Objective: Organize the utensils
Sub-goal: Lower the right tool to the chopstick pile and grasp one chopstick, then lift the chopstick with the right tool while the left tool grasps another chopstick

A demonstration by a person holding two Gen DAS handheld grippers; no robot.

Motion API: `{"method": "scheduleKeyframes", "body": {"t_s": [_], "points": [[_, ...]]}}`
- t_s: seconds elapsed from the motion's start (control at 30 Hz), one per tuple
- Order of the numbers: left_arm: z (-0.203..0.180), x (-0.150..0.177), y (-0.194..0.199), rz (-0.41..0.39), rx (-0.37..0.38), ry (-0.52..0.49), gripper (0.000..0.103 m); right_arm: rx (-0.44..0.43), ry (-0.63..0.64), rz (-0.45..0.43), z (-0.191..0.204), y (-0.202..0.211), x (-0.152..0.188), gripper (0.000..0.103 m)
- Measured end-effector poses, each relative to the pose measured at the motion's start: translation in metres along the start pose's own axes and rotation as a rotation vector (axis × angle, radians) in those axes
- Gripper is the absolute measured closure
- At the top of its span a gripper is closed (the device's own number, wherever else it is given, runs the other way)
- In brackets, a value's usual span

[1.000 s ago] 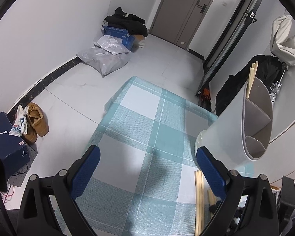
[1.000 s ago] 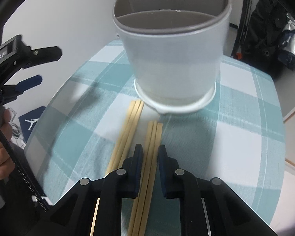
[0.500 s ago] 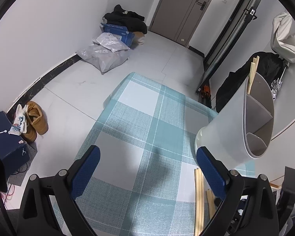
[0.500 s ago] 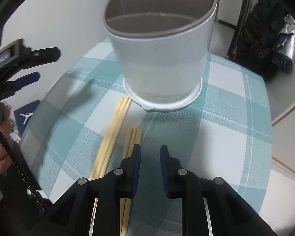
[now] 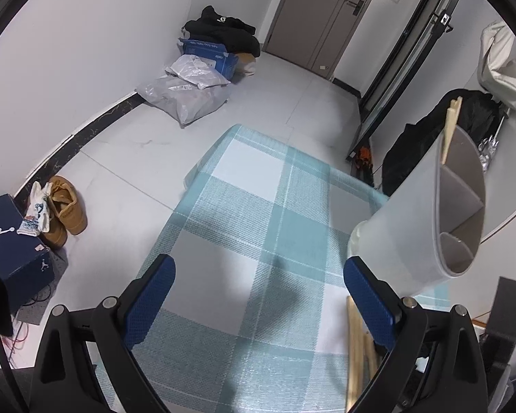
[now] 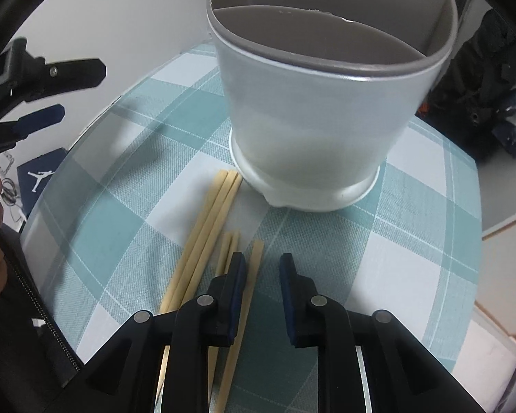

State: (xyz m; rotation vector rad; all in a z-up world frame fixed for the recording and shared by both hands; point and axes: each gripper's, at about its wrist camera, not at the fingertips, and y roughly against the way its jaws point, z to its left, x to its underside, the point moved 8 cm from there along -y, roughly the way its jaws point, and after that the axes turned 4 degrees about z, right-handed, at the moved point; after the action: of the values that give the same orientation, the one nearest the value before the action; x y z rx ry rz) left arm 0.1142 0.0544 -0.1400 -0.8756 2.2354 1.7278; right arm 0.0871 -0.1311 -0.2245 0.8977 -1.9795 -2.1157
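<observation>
1. one checked teal tablecloth (image 6: 412, 206), one white utensil holder (image 6: 326, 110) standing on it, grey divided inside; it fills more of my right view than a second ago.
2. my left gripper (image 5: 258, 296) hangs wide open over cloth.
3. my right gripper (image 6: 262, 275) is now parted, gripping nothing, one chopstick between its fingers.
4. six bamboo chopsticks (image 6: 206, 237) lie flat just before holder; two more (image 5: 450, 127) stand inside.
</observation>
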Motion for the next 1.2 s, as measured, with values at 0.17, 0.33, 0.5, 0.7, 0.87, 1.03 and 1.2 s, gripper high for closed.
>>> {"method": "scheduleKeyframes", "body": {"t_s": [0.17, 0.33, 0.5, 0.7, 0.87, 1.03, 1.2], "points": [[0.0, 0.008, -0.006, 0.039, -0.006, -0.02, 0.006, -0.035, -0.013, -0.031, -0.002, 0.0, -0.005, 0.097], [-0.022, 0.026, -0.017, 0.102, -0.046, -0.167, 0.006, -0.113, -0.104, -0.074, -0.015, 0.008, -0.005, 0.098], [-0.041, 0.044, -0.029, 0.175, -0.029, -0.245, 0.006, -0.233, -0.259, -0.142, -0.042, 0.025, -0.009, 0.098], [-0.045, 0.053, -0.038, 0.215, -0.064, -0.266, 0.006, -0.359, -0.433, -0.198, -0.073, 0.041, -0.008, 0.098], [-0.048, 0.06, -0.043, 0.249, -0.096, -0.268, 0.006, -0.405, -0.49, -0.231, -0.093, 0.054, -0.004, 0.098], [-0.048, 0.061, -0.045, 0.238, -0.147, -0.284, 0.006, -0.416, -0.514, -0.257, -0.095, 0.069, 0.009, 0.098], [-0.049, 0.06, -0.047, 0.23, -0.157, -0.267, 0.006, -0.409, -0.517, -0.268, -0.103, 0.074, 0.013, 0.098]]}}
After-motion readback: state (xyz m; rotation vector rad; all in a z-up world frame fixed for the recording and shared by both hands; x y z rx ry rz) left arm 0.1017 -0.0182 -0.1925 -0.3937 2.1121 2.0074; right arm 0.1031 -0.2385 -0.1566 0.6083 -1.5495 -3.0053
